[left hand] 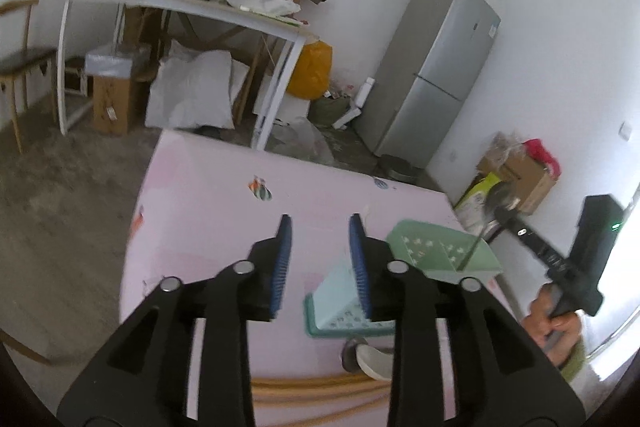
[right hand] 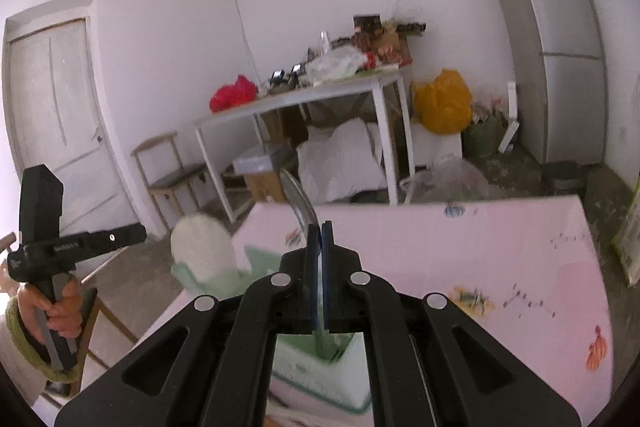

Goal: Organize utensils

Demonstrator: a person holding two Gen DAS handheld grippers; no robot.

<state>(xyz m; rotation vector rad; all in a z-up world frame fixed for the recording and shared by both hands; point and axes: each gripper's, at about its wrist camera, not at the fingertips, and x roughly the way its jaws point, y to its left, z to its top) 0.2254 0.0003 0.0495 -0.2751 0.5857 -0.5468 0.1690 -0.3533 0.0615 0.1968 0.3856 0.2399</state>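
Note:
In the left wrist view my left gripper [left hand: 320, 223] is open over the pink table [left hand: 224, 195], with nothing between its blue pads [left hand: 282, 259]. A green utensil holder [left hand: 440, 251] stands just right of it. Below the fingers lie a white spoon [left hand: 372, 359] and wooden chopsticks [left hand: 320, 387]. My right gripper [right hand: 321, 227] is shut on a metal spoon [right hand: 298, 195], bowl up, with the handle running down into the holder [right hand: 316, 351]. A blurred white object [right hand: 204, 251] rises at the holder's left end. The other views show the right gripper [left hand: 506, 207] and left gripper [right hand: 138, 233] from the side.
A person's hand [right hand: 60, 307] grips the left tool's handle. Beyond the pink table stand a cluttered white table [right hand: 304, 95], a wooden chair [right hand: 172, 175], a grey fridge [right hand: 560, 47], sacks and boxes on the floor, and a cardboard box [left hand: 524, 183] by the wall.

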